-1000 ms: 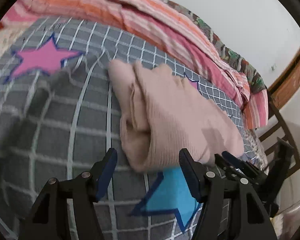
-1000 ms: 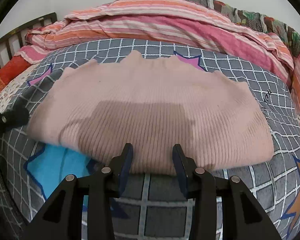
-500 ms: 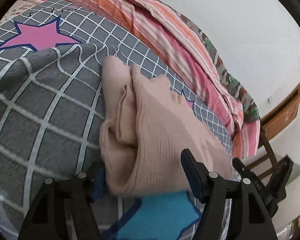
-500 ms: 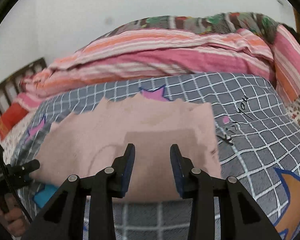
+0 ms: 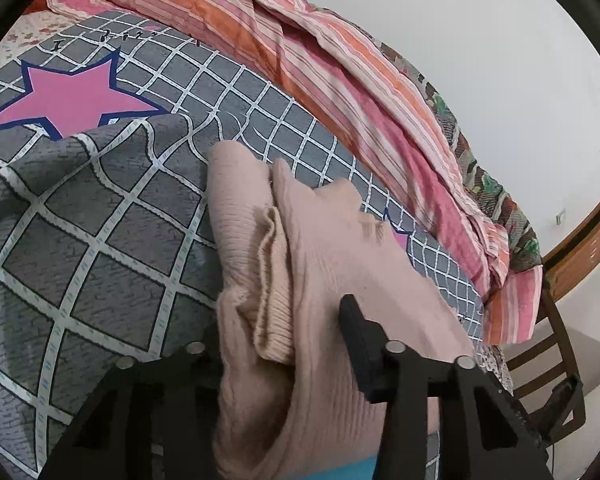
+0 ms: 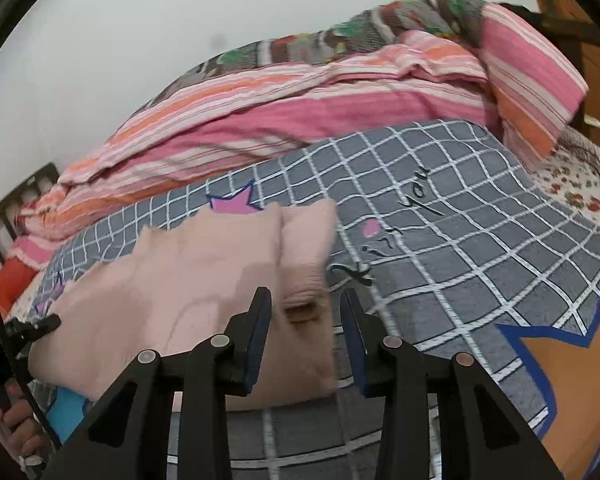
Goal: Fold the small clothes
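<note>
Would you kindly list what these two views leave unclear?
- Left wrist view: left hand-held gripper's left finger lies under the pink sweater; grip unclear.
- Right wrist view: sweater's right edge is motion-blurred near the right hand-held gripper.
- Both views: sweater's near edge hidden behind gripper bodies.

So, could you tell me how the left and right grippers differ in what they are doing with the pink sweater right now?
The left gripper has the pink sweater bunched between its fingers, at a thick folded end; the right gripper has its fingers apart at the sweater's near edge, with only flat fabric showing in the gap. The left one's near finger is hidden by cloth; both of the right's are visible. Both work the same sweater on the grey checked bedspread.
</note>
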Demonstrator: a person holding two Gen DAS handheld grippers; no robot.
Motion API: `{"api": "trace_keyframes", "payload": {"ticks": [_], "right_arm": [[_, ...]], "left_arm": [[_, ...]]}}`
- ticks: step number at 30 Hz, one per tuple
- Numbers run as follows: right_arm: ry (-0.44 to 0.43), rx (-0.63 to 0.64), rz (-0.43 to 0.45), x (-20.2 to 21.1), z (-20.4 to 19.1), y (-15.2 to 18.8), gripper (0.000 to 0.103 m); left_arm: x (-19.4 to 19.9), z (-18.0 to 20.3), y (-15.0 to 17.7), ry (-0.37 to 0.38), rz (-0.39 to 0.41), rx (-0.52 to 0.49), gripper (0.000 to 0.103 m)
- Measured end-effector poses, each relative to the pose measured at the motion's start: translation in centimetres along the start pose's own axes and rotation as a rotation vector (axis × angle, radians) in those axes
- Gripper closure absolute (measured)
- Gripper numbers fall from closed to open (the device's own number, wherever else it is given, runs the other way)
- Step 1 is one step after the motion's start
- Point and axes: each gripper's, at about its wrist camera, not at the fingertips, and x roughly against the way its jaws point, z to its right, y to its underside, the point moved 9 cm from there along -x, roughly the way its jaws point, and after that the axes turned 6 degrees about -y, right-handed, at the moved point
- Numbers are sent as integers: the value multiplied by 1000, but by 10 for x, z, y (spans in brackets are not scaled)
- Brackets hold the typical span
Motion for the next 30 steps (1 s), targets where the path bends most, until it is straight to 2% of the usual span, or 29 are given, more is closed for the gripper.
{"api": "trace_keyframes", "payload": {"ticks": [3,8,19,30], "right_arm": [[8,-15,11,3,9,-2,67],[39,-1,19,7,18,-5,67],[91,-2,33,15,40,-11,67],[147,-17,57,26,70,-23,67]], "left_arm": [[1,2,-4,-10,6,-6,74],[7,14,-11,-34,29,-48,79],[18,52,-25,-89,83,-151,83],[27,128,-28,-182,139,-365,84]]}}
